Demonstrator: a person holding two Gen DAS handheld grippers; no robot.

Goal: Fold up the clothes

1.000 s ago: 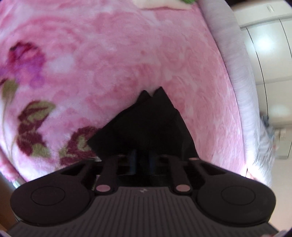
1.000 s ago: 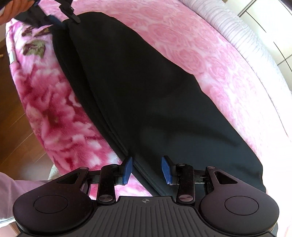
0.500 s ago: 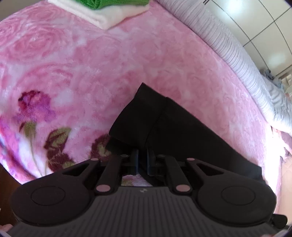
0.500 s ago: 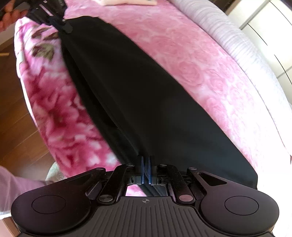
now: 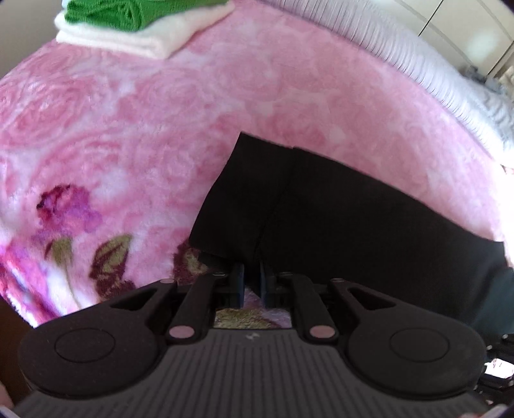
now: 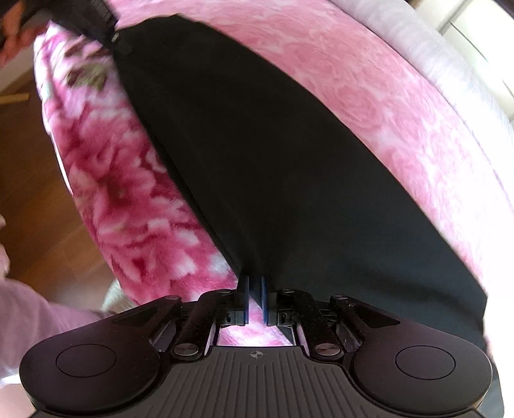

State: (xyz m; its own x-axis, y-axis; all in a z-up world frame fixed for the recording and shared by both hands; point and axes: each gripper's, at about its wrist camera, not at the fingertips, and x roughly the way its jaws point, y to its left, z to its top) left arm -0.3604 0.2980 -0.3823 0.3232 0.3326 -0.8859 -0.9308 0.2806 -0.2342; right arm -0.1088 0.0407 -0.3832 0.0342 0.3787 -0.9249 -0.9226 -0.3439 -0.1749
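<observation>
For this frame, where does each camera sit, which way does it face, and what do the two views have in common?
Left wrist: sits on the left gripper, looking steeply down at one end of the black garment on the pink blanket; folded green and white towels beyond.
Right wrist: sits on the right gripper, looking down the black garment's length; a pink sleeve shows, and the left gripper at the far end.
Shared: both grippers pinch the same garment on the blanket, the left's jaws opening.
</observation>
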